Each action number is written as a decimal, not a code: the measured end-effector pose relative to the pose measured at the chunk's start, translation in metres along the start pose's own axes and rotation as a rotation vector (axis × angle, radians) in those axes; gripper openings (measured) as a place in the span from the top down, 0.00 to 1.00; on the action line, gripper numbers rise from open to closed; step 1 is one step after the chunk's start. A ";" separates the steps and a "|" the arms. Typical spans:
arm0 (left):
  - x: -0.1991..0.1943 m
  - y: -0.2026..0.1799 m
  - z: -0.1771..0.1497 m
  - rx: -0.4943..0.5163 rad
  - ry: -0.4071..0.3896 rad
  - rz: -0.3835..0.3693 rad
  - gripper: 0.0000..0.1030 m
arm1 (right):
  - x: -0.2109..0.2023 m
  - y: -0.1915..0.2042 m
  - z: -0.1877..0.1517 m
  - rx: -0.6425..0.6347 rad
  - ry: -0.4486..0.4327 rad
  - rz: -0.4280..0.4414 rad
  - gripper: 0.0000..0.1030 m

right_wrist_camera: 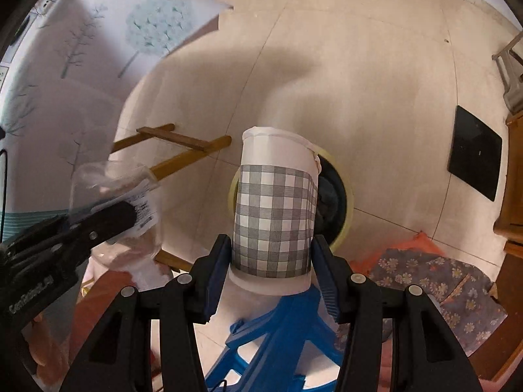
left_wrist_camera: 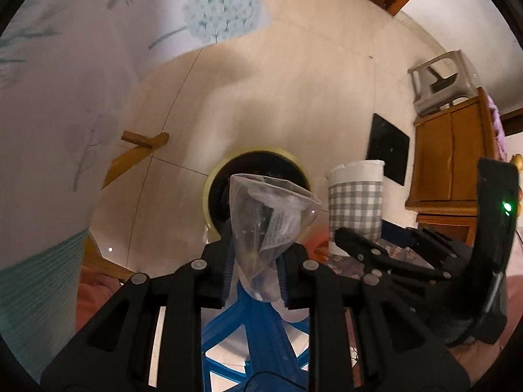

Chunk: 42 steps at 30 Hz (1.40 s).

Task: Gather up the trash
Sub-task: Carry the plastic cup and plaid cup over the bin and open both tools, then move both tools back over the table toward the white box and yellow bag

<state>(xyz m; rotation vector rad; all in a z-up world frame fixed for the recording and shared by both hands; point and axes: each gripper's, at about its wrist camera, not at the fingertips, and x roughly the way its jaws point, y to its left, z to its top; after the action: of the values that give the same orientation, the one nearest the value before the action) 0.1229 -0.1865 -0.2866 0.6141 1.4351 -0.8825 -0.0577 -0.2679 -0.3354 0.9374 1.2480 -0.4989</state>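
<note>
My left tongs (left_wrist_camera: pixel 258 271) clamp a crumpled clear plastic bag (left_wrist_camera: pixel 273 215) with a printed label, above the yellow-rimmed bin (left_wrist_camera: pixel 209 192). Right view alone shows my right tongs (right_wrist_camera: pixel 271 258) clamped on a grey-checked white cup (right_wrist_camera: pixel 276 209) over that bin.

Pale beige floor tiles (right_wrist_camera: pixel 376 75) with thin dark joints are covering the room. A white cloth printed with blue trees (left_wrist_camera: pixel 65 75) is hanging at the left, and wooden legs (right_wrist_camera: pixel 183 150) are showing under it. A blue plastic stool (right_wrist_camera: pixel 281 333) is standing below. A wooden cabinet (left_wrist_camera: pixel 451 156) is standing at the right, beside a grey plastic stool (left_wrist_camera: pixel 438 81). A black square mat (right_wrist_camera: pixel 475 152) and a flowered cloth (right_wrist_camera: pixel 434 281) are lying on the floor. Soft shadows are falling across the tiles.
</note>
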 end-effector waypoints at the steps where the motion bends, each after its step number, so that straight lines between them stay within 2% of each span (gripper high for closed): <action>1: 0.007 0.000 0.003 0.003 0.010 0.006 0.81 | 0.005 0.002 0.002 -0.006 0.009 -0.004 0.51; 7: 0.044 -0.001 0.014 0.031 0.059 0.043 0.81 | 0.038 0.019 0.017 -0.040 0.035 -0.039 0.51; 12: 0.054 -0.005 0.018 0.058 0.081 0.038 0.76 | 0.039 0.019 0.019 -0.015 0.046 -0.032 0.48; 14: 0.057 -0.005 0.019 0.051 0.087 0.038 0.69 | 0.037 0.019 0.020 -0.004 0.050 -0.032 0.47; 16: 0.057 -0.004 0.021 0.041 0.074 0.045 0.52 | 0.038 0.018 0.020 -0.004 0.053 -0.038 0.47; 18: 0.056 -0.002 0.022 0.024 0.064 0.054 0.48 | 0.038 0.018 0.019 -0.002 0.058 -0.037 0.42; 19: 0.056 -0.001 0.023 0.015 0.062 0.059 0.48 | 0.038 0.018 0.019 0.001 0.059 -0.035 0.38; 25: 0.047 0.007 0.021 -0.027 0.045 0.079 0.48 | 0.037 0.016 0.019 0.007 0.048 -0.034 0.37; 32: 0.029 0.005 0.011 -0.041 0.002 0.059 0.48 | 0.027 0.022 0.020 0.001 0.030 -0.025 0.37; 39: -0.008 -0.001 -0.001 -0.037 -0.068 0.013 0.48 | 0.005 0.025 0.017 0.009 -0.002 -0.015 0.37; 42: -0.028 -0.002 -0.007 -0.025 -0.105 0.024 0.48 | -0.003 0.025 0.014 0.017 -0.006 -0.015 0.37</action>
<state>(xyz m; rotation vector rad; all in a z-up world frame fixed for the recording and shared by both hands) 0.1194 -0.1774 -0.2598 0.5571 1.3401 -0.8647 -0.0309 -0.2660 -0.3243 0.9412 1.2481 -0.5249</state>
